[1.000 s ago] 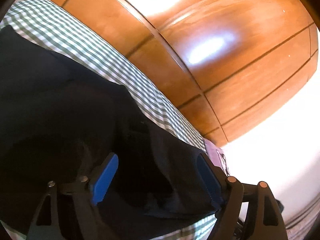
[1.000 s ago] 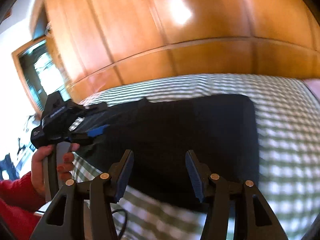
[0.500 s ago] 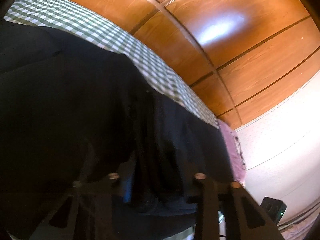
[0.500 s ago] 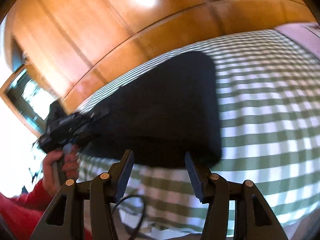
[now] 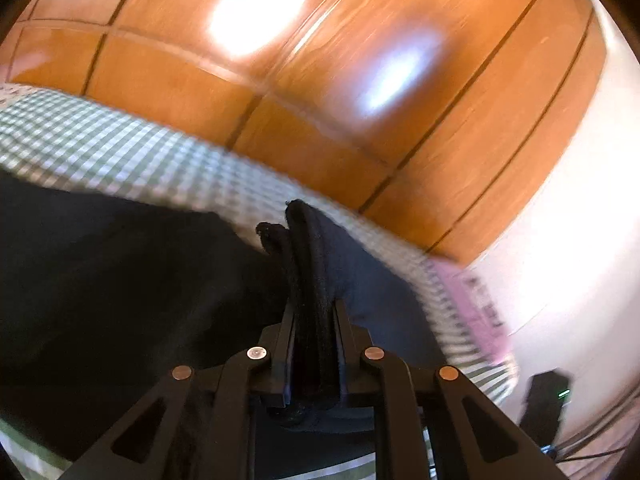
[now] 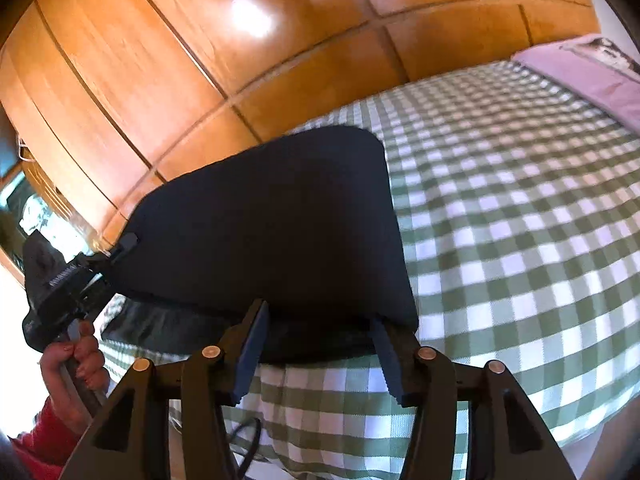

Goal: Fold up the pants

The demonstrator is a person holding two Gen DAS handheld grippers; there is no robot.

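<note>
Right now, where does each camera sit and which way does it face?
Left wrist: on the left gripper, facing the wooden wardrobe; its fingers pinch bunched pants.
Right wrist: on the right gripper, open at the pants' near edge; the left hand shows.
Shared: pants, checked bedspread, wardrobe.

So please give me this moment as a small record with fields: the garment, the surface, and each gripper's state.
garment: dark pants, partly folded, lying flat
surface: green and white checked bed cover
left gripper: shut on a bunched edge of the pants
right gripper: open, fingers at the near edge of the pants, not clamped
background: wooden wardrobe doors
other: pink pillow at the far right of the bed
</note>
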